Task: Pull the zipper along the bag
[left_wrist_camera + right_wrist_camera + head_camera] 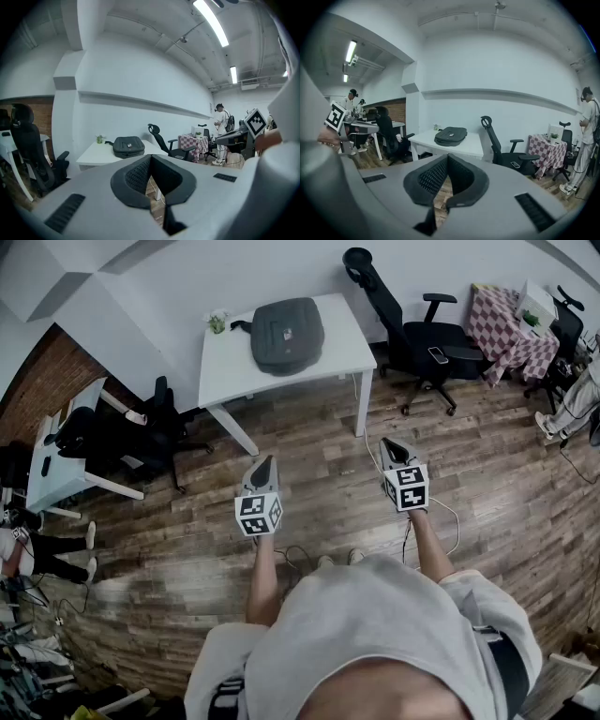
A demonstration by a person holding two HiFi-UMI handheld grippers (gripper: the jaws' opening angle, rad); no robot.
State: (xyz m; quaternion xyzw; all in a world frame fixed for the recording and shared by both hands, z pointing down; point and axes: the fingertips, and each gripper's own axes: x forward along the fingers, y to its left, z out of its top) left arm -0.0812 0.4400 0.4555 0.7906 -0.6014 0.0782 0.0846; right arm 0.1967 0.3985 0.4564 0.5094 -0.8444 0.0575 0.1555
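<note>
Left gripper (265, 462): jaws pressed together, nothing between them. Right gripper (389, 443): the same, jaws closed and empty. Both hang side by side over the wooden floor (487, 484), noses toward the far white worktop (225, 371) and well short of it. On that worktop lies the bag (287, 334), dark grey and soft. It lies flat, with rounded corners, a seam tracing its top panel and a strap poking out at its left end. The zipper is too small to make out. A small potted plant (217, 322) sits just left of the bag, and a black office chair (412, 338) stands right of the worktop.
</note>
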